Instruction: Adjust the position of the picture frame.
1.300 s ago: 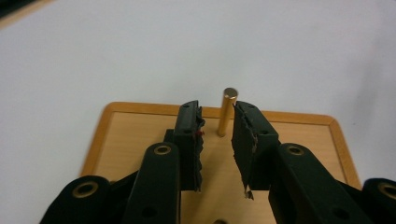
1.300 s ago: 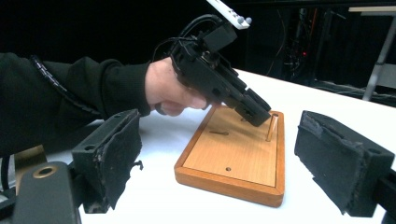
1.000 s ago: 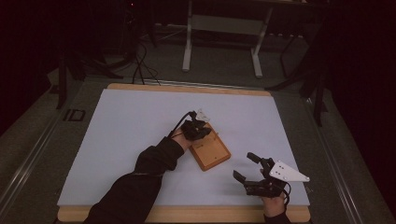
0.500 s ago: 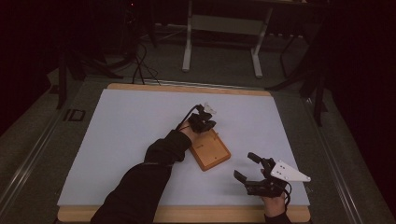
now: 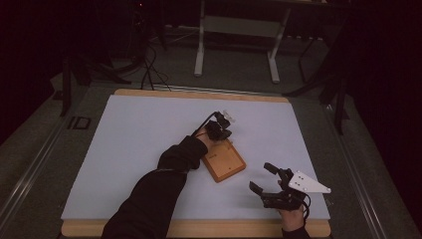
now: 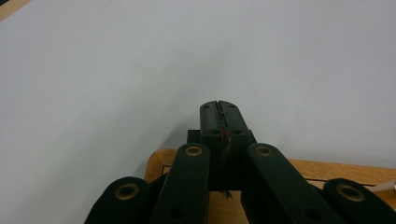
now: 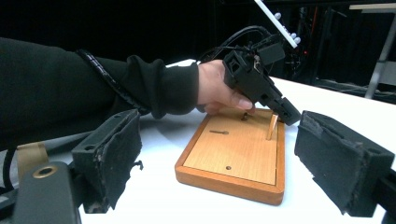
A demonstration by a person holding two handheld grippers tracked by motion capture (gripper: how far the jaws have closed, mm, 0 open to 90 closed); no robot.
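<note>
Left gripper [image 5: 222,128]: jaws pressed together, empty, angled down over the far end of the wooden board [image 5: 225,162], beside its upright peg [image 7: 272,126].
Right gripper [image 5: 268,180]: jaws wide apart, empty, hovering near the table's [image 5: 129,129] front edge.
Wooden board: mid-table.

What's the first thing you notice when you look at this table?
A small wooden board lies in the middle of the white table, with a little wooden peg standing up on it. The left gripper, jaws shut, hangs over the board's far end. The right gripper waits open near the table's front edge.
</note>
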